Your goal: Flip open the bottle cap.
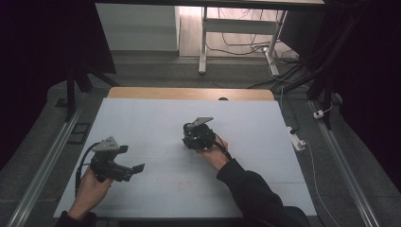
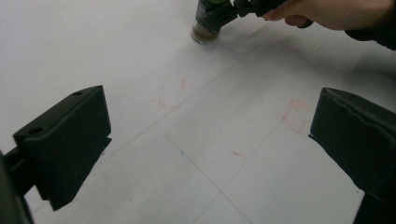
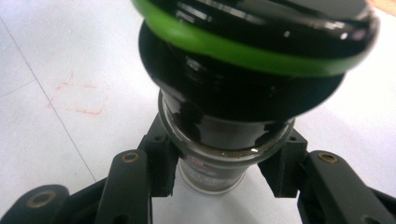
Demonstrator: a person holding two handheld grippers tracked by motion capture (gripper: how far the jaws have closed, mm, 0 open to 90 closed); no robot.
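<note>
A small glass jar (image 3: 210,179) with a glossy black top (image 3: 243,60) ringed in green stands on the white table (image 1: 142,123). My right gripper (image 3: 224,163) is shut on the jar just under that top, one jaw on each side. In the left gripper view the jar (image 2: 205,28) rests with its base on the table, with the right gripper (image 2: 243,7) and a hand above it. In the high view the right gripper (image 1: 197,135) is mid-table. My left gripper (image 1: 135,169) hovers at the near left, open with nothing between its jaws (image 2: 210,140).
Faint red pen marks (image 2: 294,114) and thin seam lines cross the table surface. A wooden strip (image 1: 189,93) runs along the far edge. Beyond it are white desk legs (image 1: 203,42) and floor cables (image 1: 283,61). Metal rails (image 1: 47,161) flank the table.
</note>
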